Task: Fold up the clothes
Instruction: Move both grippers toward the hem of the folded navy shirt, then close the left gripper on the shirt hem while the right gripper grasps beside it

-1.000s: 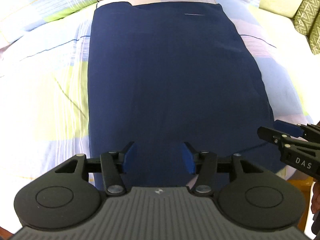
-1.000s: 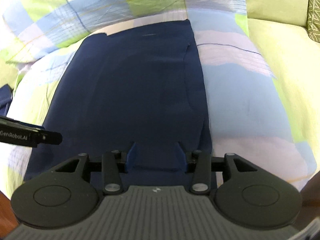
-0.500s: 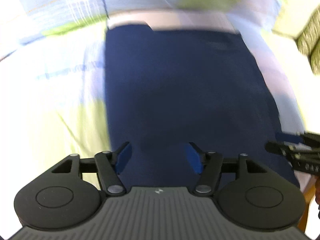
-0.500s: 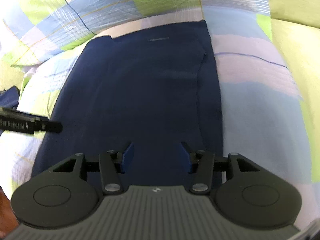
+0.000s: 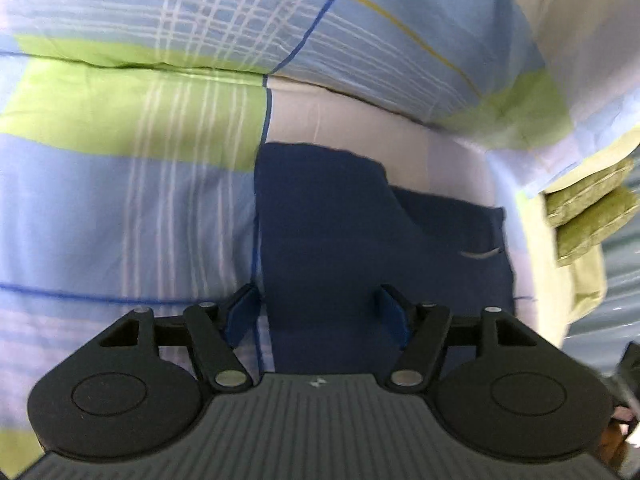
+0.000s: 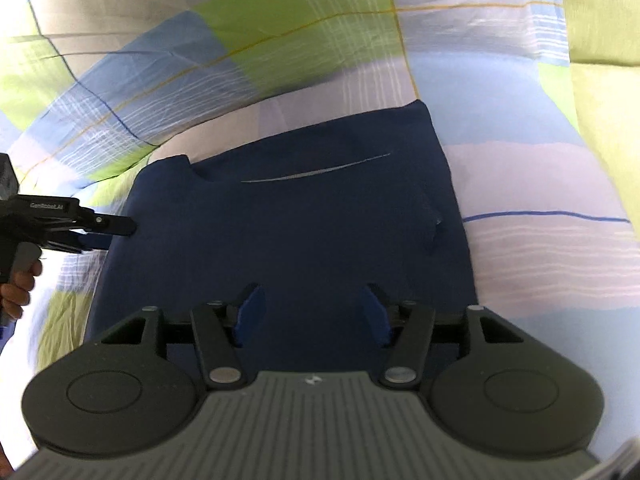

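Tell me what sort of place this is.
Most likely a bedroom: the navy garment lies on a bed under a checked blue-and-green bedsheet, with green patterned cushions stacked at its edge.

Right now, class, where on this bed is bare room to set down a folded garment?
Free: the checked sheet right of the navy garment, up to the yellow-green blanket. Crowded: the garment's left edge, where the left gripper hovers, and the ridge of bedding behind.

Navy blue garment (image 6: 296, 240), folded into a flat rectangle, thin pale line near far edge, lying smooth
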Action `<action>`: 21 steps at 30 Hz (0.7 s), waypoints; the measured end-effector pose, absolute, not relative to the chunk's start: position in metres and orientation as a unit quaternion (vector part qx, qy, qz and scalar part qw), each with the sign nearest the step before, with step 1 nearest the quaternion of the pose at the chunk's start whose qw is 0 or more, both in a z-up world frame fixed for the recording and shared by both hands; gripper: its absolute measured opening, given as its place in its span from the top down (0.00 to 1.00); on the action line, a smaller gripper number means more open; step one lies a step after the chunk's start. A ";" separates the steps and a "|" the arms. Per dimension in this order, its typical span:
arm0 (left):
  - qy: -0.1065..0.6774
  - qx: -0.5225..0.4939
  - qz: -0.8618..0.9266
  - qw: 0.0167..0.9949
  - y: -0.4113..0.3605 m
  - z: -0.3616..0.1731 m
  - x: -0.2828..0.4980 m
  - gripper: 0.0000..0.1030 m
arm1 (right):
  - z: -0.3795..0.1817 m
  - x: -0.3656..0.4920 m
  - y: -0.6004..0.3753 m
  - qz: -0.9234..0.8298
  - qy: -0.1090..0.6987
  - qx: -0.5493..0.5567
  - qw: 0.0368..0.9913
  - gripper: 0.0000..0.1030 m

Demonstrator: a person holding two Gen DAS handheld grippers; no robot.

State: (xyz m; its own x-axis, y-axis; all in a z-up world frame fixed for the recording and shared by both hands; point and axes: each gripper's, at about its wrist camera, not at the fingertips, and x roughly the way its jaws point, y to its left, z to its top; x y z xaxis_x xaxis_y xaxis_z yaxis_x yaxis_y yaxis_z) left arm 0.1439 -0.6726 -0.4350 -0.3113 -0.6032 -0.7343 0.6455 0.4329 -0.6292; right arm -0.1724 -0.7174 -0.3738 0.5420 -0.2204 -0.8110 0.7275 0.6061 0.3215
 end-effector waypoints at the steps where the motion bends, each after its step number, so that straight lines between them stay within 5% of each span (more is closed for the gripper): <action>1: 0.613 -0.008 -0.543 0.574 -0.670 -0.439 0.151 0.34 | -0.375 -0.172 -0.718 -0.293 0.380 0.336 0.811 0.47; 5: 0.609 -0.069 -0.573 0.543 -0.673 -0.447 0.166 0.40 | -0.380 -0.173 -0.720 -0.298 0.377 0.348 0.805 0.46; 7: 0.589 -0.037 -0.596 0.545 -0.686 -0.446 0.163 0.69 | -0.381 -0.173 -0.723 -0.297 0.373 0.352 0.805 0.46; 9: 0.561 -0.001 -0.625 0.544 -0.691 -0.438 0.160 0.76 | -0.378 -0.176 -0.731 -0.296 0.367 0.352 0.809 0.46; 16: 0.541 0.064 -0.630 0.553 -0.692 -0.430 0.154 0.69 | -0.364 -0.195 -0.787 -0.266 0.341 0.343 0.834 0.46; 21: 0.545 0.055 -0.620 0.561 -0.697 -0.436 0.152 0.66 | -0.378 -0.184 -0.852 -0.185 0.392 0.317 0.844 0.41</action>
